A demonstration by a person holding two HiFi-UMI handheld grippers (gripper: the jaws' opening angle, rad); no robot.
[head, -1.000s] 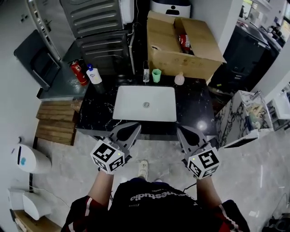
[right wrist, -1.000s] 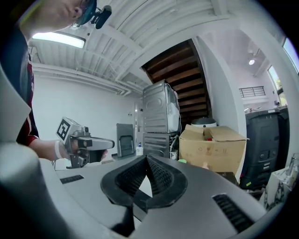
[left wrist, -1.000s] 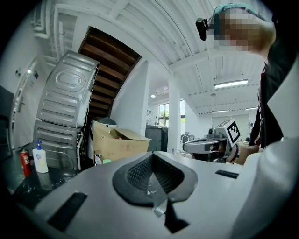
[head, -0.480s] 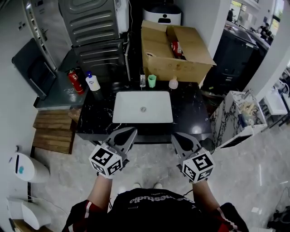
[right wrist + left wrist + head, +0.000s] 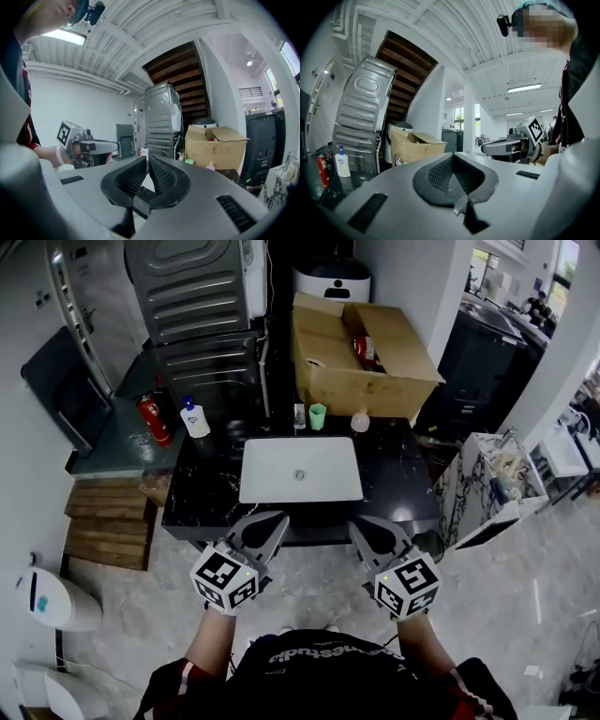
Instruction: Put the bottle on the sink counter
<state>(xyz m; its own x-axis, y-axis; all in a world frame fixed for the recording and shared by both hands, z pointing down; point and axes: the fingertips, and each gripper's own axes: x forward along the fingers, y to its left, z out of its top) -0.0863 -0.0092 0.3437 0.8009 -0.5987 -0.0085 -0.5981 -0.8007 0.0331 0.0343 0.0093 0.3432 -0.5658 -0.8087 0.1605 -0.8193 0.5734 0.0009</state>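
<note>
A white bottle with a blue pump (image 5: 195,418) stands at the back left end of the black sink counter (image 5: 403,470), next to a red can (image 5: 156,418). The same bottle (image 5: 342,161) shows far left in the left gripper view, and small past the jaw tips (image 5: 145,151) in the right gripper view. My left gripper (image 5: 265,531) and right gripper (image 5: 368,532) hang side by side in front of the counter's front edge, short of the white basin (image 5: 300,472). Both are shut with nothing between their jaws, far from the bottle.
A clear bottle (image 5: 299,415), a green cup (image 5: 318,415) and a pink bottle (image 5: 360,420) line the counter behind the basin. An open cardboard box (image 5: 361,357) stands behind them. A grey washing machine (image 5: 192,287) is at the back left, wooden boards (image 5: 108,526) lie at the left.
The head view has drifted, so the counter sits slightly higher and farther. Both grippers stay shut and low before the counter's front edge, a little closer together.
</note>
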